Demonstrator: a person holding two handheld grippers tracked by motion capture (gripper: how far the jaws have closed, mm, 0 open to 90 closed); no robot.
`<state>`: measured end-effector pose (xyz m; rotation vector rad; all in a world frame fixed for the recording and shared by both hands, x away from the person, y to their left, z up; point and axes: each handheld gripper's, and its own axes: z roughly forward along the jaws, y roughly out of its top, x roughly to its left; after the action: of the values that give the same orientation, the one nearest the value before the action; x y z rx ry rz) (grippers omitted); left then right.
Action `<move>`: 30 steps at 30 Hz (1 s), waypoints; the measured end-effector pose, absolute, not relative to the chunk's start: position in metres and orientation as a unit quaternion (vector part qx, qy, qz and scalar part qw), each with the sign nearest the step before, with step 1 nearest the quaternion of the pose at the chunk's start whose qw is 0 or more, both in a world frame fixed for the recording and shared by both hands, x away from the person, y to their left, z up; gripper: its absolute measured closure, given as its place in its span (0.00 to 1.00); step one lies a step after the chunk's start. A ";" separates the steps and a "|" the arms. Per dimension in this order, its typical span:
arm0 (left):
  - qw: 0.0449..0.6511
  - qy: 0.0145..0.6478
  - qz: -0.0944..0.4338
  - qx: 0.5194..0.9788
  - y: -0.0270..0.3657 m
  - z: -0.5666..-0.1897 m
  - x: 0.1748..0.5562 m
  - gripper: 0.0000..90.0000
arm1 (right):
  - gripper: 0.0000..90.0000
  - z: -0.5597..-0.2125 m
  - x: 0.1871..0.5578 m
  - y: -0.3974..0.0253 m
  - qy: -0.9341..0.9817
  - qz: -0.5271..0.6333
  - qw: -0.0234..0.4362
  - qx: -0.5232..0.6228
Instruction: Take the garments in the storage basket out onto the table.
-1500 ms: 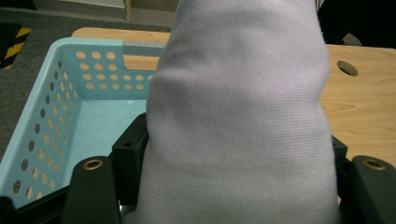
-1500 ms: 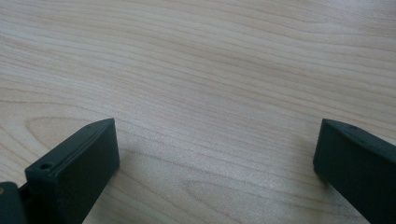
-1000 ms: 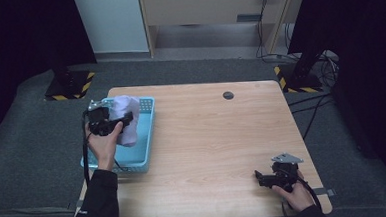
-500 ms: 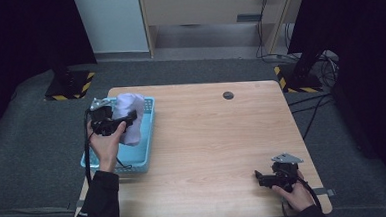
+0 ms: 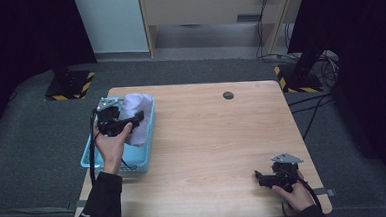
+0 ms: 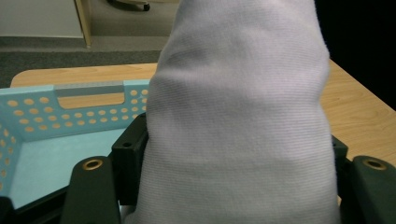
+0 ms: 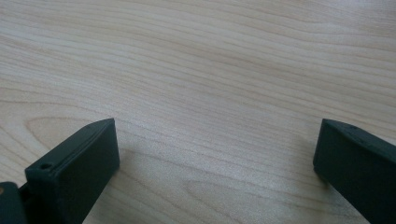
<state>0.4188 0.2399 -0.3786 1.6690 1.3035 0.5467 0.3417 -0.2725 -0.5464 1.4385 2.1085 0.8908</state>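
A pale lilac cloth (image 5: 137, 114) hangs bunched over the light blue perforated basket (image 5: 90, 153) at the table's left edge. My left gripper (image 5: 138, 117) is shut on the cloth and holds it just above the basket. In the left gripper view the cloth (image 6: 243, 93) rises between the two black jaws, with the basket's wall (image 6: 46, 112) behind it. My right gripper (image 5: 259, 175) rests low near the table's front right corner, open. Bare wood lies between its jaws in the right gripper view (image 7: 215, 154).
The wooden table (image 5: 207, 133) has a small dark round hole (image 5: 228, 95) near its far edge. Grey carpet surrounds the table. Black stands with yellow striped bases (image 5: 69, 87) sit at the far left and far right on the floor.
My left gripper has shifted slightly to the right with the cloth in it. The right gripper has stayed put.
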 end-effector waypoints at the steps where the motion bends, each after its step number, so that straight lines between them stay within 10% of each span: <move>1: 0.460 0.527 0.221 0.679 0.239 -0.379 0.419 0.36 | 0.01 -0.546 0.342 -0.272 0.761 0.322 0.217 0.519; 30: 0.473 0.498 0.196 0.700 0.212 -0.388 0.420 0.36 | 0.01 -0.546 0.342 -0.272 0.761 0.322 0.217 0.519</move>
<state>0.4196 0.2115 -0.3879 1.7129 1.2200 0.4801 0.3417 -0.2725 -0.5464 1.4380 2.1088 0.8910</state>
